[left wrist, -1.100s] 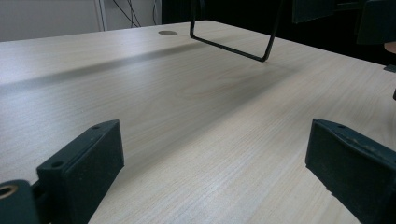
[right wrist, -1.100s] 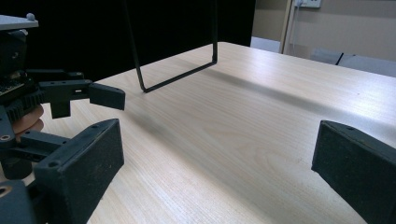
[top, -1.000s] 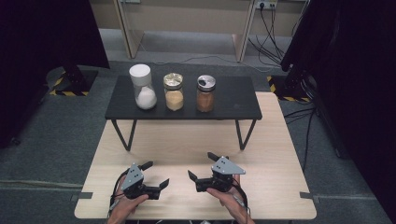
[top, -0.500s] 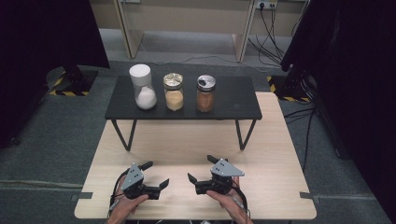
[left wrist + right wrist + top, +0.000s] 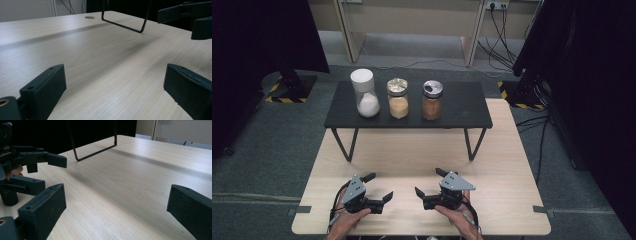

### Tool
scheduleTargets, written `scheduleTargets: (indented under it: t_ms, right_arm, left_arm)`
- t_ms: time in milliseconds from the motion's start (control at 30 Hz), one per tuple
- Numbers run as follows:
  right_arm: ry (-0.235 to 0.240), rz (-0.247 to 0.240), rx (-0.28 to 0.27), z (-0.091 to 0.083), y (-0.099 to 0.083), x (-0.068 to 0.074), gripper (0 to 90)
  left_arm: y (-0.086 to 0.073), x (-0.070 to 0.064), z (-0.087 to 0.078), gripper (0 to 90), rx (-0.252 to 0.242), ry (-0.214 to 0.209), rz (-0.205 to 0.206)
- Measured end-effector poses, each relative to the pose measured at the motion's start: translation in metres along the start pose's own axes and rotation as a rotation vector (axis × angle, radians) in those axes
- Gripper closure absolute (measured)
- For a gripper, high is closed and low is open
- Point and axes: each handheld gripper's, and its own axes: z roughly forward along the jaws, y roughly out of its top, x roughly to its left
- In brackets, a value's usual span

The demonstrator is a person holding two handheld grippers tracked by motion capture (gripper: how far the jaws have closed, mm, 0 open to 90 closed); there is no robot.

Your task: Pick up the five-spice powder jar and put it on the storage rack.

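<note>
Three jars stand in a row on a low black shelf [image 5: 462,112]: a white-lidded jar of white powder [image 5: 364,94], a gold-lidded jar of yellow grains [image 5: 398,98] and a silver-lidded jar of brown powder [image 5: 432,100]. Near the front edge of the wooden table [image 5: 412,155], a person's hands hold both grippers with their jaws pointing towards each other. My left gripper [image 5: 379,186] [image 5: 115,75] is open and holds nothing. My right gripper [image 5: 428,181] [image 5: 115,195] is open too, a short gap from the left one. Each gripper view shows the other gripper [image 5: 192,17] [image 5: 48,173] across bare wood.
The shelf stands on thin black wire legs [image 5: 125,25] [image 5: 95,151] across the far half of the table. Grey carpet surrounds the table. Dark curtains hang left and right, and cables [image 5: 497,20] run along the floor at the back.
</note>
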Motion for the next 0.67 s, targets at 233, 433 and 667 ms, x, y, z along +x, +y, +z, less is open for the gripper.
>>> scheduleTargets:
  t_ms: [233,433,667]
  right_arm:
    - [-0.001,0.001,-0.001,-0.0014,-0.0006,-0.0009,2.3]
    - [-0.002,0.003,-0.001,-0.002,-0.001,-0.0013,2.3]
    - [-0.003,0.002,0.0,-0.002,-0.0017,-0.0017,2.3]
  left_arm:
    - [0.0,0.0001,0.0001,3.6,0.001,0.0,0.0]
    - [0.0001,0.0,0.0002,3.6,0.001,-0.001,0.0]
    - [0.0002,0.0001,0.0004,3.6,0.003,-0.001,0.002]
